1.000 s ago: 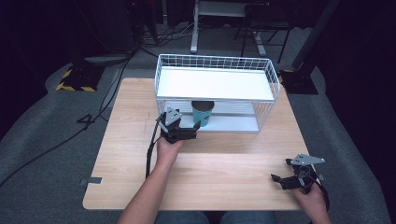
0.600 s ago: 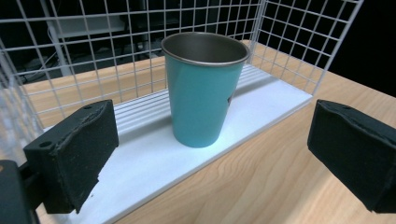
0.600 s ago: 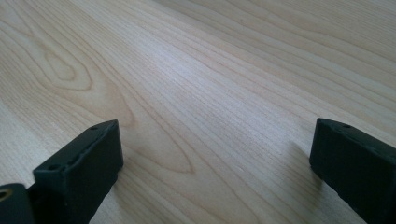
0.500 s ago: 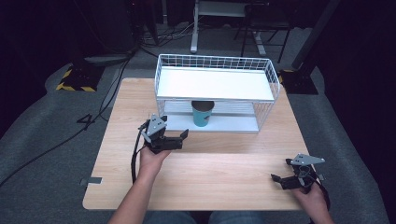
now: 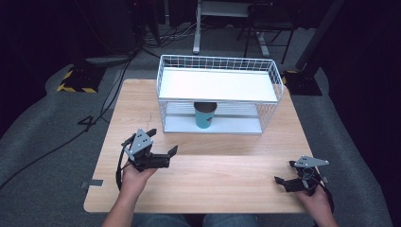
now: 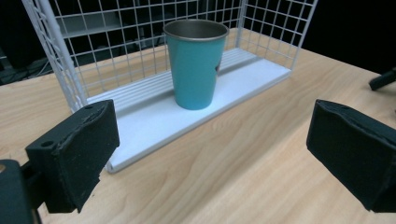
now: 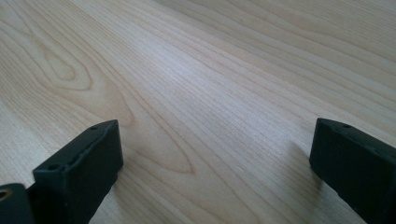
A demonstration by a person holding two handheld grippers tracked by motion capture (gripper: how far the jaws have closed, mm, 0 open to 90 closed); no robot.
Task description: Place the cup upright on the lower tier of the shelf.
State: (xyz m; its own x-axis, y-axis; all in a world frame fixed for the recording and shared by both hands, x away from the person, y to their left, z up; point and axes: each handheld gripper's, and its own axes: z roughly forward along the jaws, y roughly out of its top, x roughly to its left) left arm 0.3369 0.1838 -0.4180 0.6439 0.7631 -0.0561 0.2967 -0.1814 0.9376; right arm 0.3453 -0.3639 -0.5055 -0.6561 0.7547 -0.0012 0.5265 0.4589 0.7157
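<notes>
My left gripper (image 5: 164,151) wide open, holding nothing, over bare table (image 5: 227,179) near front of wire rack (image 5: 218,94). Teal cup (image 5: 205,115) upright on rack's lower shelf (front side open). Right gripper (image 5: 283,180) open, empty, near table's right front corner.

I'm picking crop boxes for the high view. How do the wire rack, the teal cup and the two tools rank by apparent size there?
1. wire rack, by far the largest.
2. left tool and right tool: look alike, so no ranking.
3. teal cup: smallest, though partly hidden under the rack's upper shelf.
</notes>
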